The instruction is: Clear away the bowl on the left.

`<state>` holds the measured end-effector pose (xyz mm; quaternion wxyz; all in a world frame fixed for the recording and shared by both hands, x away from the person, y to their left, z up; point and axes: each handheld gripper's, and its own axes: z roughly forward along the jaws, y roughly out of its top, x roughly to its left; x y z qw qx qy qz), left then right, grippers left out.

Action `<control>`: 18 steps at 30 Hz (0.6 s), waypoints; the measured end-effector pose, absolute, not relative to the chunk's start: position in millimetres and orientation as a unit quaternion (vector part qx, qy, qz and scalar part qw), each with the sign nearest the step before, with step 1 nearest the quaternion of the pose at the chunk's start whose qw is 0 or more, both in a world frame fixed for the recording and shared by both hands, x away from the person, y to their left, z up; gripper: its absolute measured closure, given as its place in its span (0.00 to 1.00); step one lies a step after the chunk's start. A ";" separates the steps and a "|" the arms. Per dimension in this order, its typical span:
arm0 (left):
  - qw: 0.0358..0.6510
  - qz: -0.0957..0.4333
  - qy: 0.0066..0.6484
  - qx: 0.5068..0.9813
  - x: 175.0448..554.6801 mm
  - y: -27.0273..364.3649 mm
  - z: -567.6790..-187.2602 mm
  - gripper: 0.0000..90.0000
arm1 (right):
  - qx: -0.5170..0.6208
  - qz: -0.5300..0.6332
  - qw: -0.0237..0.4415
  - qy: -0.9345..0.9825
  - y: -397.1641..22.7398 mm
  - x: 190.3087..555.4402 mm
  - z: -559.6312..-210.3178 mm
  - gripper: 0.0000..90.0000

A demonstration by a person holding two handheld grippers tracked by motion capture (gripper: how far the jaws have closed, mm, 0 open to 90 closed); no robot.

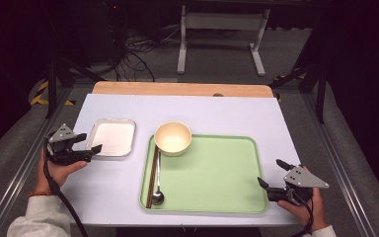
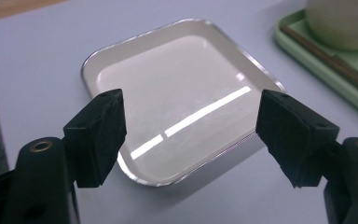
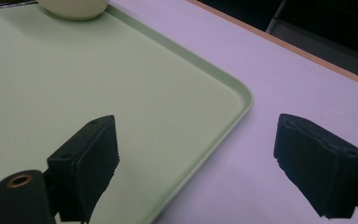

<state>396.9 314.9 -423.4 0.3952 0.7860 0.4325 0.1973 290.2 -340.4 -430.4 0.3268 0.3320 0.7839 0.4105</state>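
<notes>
1. High view: the left gripper sits just beside the left rim of the metal dish, jaws spread and holding nothing.
2. Left gripper view: both pads stand apart on either side of the metal dish's near corner, and I cannot tell whether they touch its rim.
3. The metal dish lies flat on the white table, just left of the green tray, with a strip of bare table between them.
4. The left hand grips from below, the forearm angled in from the bottom left.
5. The right gripper hovers at the green tray's right edge, jaws wide and empty; one jaw is over the tray, the other over bare table.
6. On the green tray, well right of the metal dish, sit a bowl, chopsticks and a spoon.
</notes>
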 end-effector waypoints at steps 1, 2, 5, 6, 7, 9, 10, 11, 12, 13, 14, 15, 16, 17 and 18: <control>0.397 0.192 0.440 0.782 397.6 318.1 -425.3 0.28 | 0.331 0.410 0.325 0.785 -340.0 291.0 -430.9 0.16; 0.401 0.182 0.449 0.778 398.9 322.0 -428.1 0.28 | 0.331 0.410 0.325 0.785 -339.7 291.5 -431.3 0.16; 0.408 0.173 0.484 0.755 402.7 330.4 -435.7 0.29 | 0.331 0.408 0.323 0.787 -339.5 291.9 -432.0 0.16; 0.413 0.162 0.493 0.748 404.4 332.8 -438.6 0.32 | 0.332 0.409 0.324 0.786 -339.4 291.8 -431.9 0.16; 0.412 0.156 0.504 0.743 406.8 334.4 -442.7 0.32 | 0.331 0.409 0.326 0.785 -339.5 291.9 -431.3 0.16; 0.405 0.146 0.514 0.742 410.3 334.0 -447.4 0.32 | 0.331 0.409 0.326 0.786 -339.5 291.9 -431.1 0.16; 0.405 0.142 0.518 0.740 411.9 333.0 -449.9 0.33 | 0.331 0.409 0.326 0.785 -339.2 292.1 -431.1 0.16; 0.400 0.139 0.521 0.741 414.0 332.4 -452.2 0.33 | 0.331 0.409 0.325 0.786 -338.8 292.4 -431.3 0.16; 0.399 0.135 0.523 0.741 415.4 331.6 -453.8 0.36 | 0.331 0.408 0.325 0.786 -338.1 292.7 -431.8 0.16; 0.394 0.133 0.530 0.740 417.1 329.8 -456.1 0.40 | 0.330 0.404 0.328 0.788 -337.1 292.6 -432.2 0.16; 0.394 0.133 0.530 0.740 417.1 329.8 -456.1 0.41 | 0.330 0.399 0.333 0.788 -336.2 292.0 -432.0 0.16; 0.388 0.133 0.531 0.742 419.2 329.2 -457.9 0.41 | 0.330 0.399 0.333 0.788 -336.2 292.0 -432.0 0.16; 0.380 0.132 0.532 0.745 420.5 328.0 -459.0 0.45 | 0.327 0.396 0.340 0.788 -334.9 290.6 -431.2 0.15; 0.370 0.140 0.535 0.747 421.9 326.6 -460.2 0.51 | 0.324 0.395 0.344 0.788 -333.6 289.4 -430.7 0.15; 0.368 0.140 0.537 0.746 423.0 325.6 -461.1 0.52 | 0.321 0.393 0.346 0.789 -332.5 288.3 -430.3 0.15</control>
